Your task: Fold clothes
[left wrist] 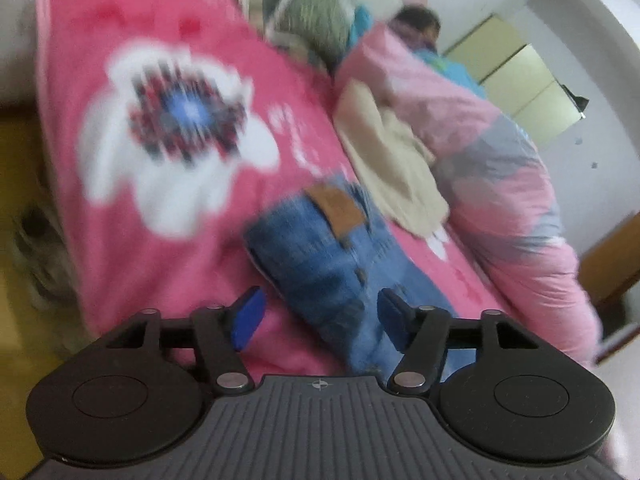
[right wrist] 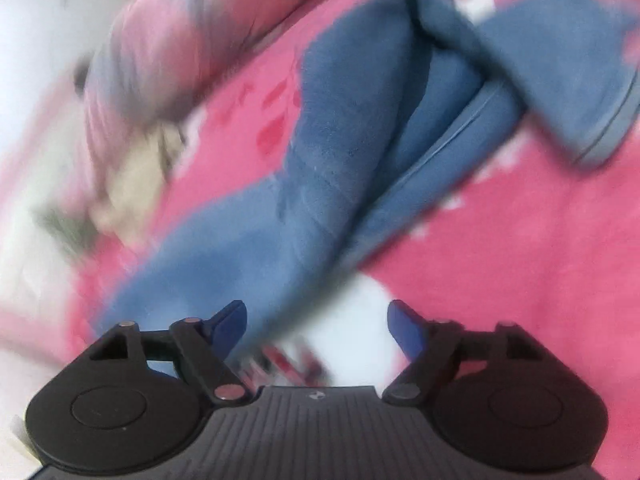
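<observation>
Over the jeans (left wrist: 340, 256), left claw (left wrist: 320, 320) open, empty

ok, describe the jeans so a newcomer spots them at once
Start at the pink bedspread with the big white flower. The jeans lie on it beside the beige garment, near the rolled pink quilt. They are the only blue denim, with a brown waistband patch.

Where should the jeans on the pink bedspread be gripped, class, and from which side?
Probably the jeans at the waistband end, near the tan patch: its thick layered edge sits proud of the bedspread. Come from above.
</observation>
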The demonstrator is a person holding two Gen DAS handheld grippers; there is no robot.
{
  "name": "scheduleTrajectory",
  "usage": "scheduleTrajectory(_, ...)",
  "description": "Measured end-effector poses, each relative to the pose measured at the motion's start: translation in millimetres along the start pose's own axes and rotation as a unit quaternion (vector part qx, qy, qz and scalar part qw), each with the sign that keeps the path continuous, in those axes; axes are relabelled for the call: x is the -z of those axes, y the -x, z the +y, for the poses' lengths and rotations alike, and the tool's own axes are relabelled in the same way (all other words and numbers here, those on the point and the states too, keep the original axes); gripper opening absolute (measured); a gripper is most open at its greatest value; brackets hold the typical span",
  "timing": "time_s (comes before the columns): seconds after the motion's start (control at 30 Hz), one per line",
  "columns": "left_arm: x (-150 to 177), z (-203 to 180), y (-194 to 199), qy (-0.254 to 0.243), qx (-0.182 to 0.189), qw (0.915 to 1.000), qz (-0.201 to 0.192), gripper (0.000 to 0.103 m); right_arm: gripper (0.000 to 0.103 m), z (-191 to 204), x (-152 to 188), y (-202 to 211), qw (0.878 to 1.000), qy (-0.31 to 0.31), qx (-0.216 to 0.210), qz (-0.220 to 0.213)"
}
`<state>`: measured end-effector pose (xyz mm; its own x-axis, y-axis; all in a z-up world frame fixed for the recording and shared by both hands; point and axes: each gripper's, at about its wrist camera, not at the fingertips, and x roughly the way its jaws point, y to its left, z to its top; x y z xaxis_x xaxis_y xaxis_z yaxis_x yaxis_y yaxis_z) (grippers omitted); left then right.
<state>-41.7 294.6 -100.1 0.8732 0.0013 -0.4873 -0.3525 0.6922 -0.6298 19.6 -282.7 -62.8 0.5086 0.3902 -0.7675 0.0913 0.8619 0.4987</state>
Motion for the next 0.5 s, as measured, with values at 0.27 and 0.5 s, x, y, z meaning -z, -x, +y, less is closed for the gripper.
scheduleTrajectory(0.27, -24, -14, -4, -0.100, -0.051, 0.9913, -0.069, 0.095, 0.080, 162, -30, -12, 0.944, 0.302, -0.125, -0.047)
scheduleTrajectory(0.5, -35, -8, -27, -0.101, -0.028, 0.9936, -0.042, 0.080, 0.075, 292, -38, -157, 0.865, 0.477, -0.156, 0.009)
